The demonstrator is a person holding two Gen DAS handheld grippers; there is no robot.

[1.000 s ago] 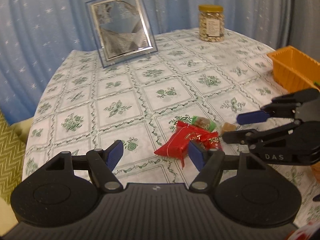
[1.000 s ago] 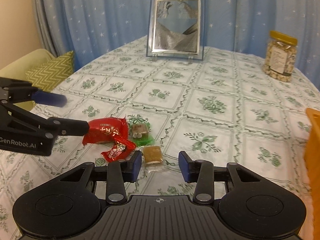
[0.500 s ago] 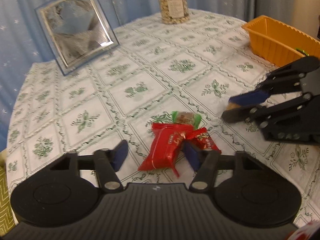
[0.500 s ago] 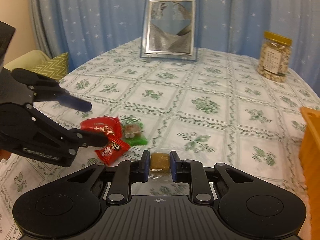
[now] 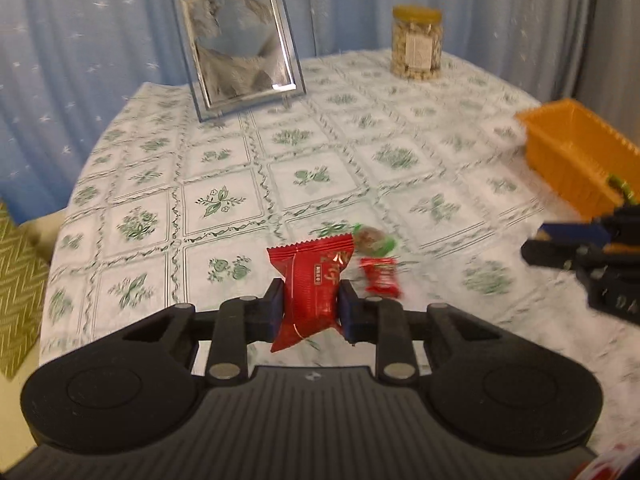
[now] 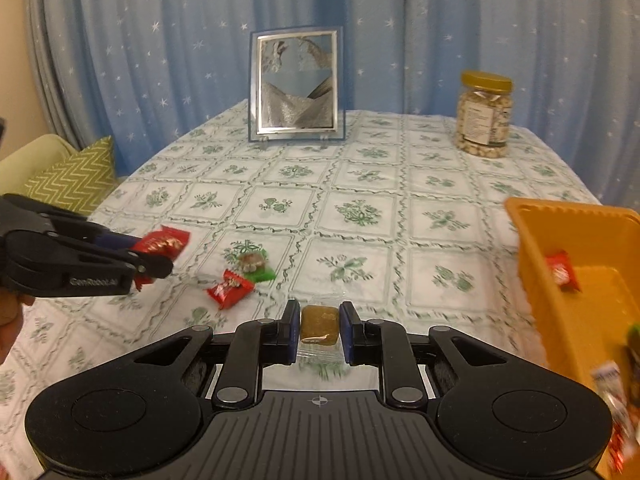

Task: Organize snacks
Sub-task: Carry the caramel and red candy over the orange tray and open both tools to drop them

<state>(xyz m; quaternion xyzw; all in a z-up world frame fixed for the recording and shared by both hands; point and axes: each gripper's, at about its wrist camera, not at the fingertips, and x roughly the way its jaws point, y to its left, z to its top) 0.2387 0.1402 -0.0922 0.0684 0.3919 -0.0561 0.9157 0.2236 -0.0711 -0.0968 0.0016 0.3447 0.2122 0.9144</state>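
Observation:
My left gripper (image 5: 310, 304) is closing its jaws on a large red snack packet (image 5: 312, 280), and the pads press its sides as it hangs above the table. A small red candy (image 5: 380, 276) and a green-wrapped snack (image 5: 374, 238) lie on the cloth just beyond. My right gripper (image 6: 320, 328) is shut on a brown snack in a clear wrapper (image 6: 319, 322), lifted off the table. In the right wrist view the left gripper (image 6: 152, 256) holds the red packet (image 6: 162, 242) at the left, near the small red candy (image 6: 230, 288) and the green-wrapped snack (image 6: 254, 266).
An orange basket (image 6: 568, 232) at the right table edge holds a red candy (image 6: 560, 270) and other snacks. A jar of nuts (image 6: 484, 116) and a standing picture frame (image 6: 296, 88) are at the back. A green cushion (image 6: 76, 178) lies off the table's left side.
The left gripper closed on the large red packet and raised it. The right gripper closed on the brown snack, lifted it and swung toward the orange basket.

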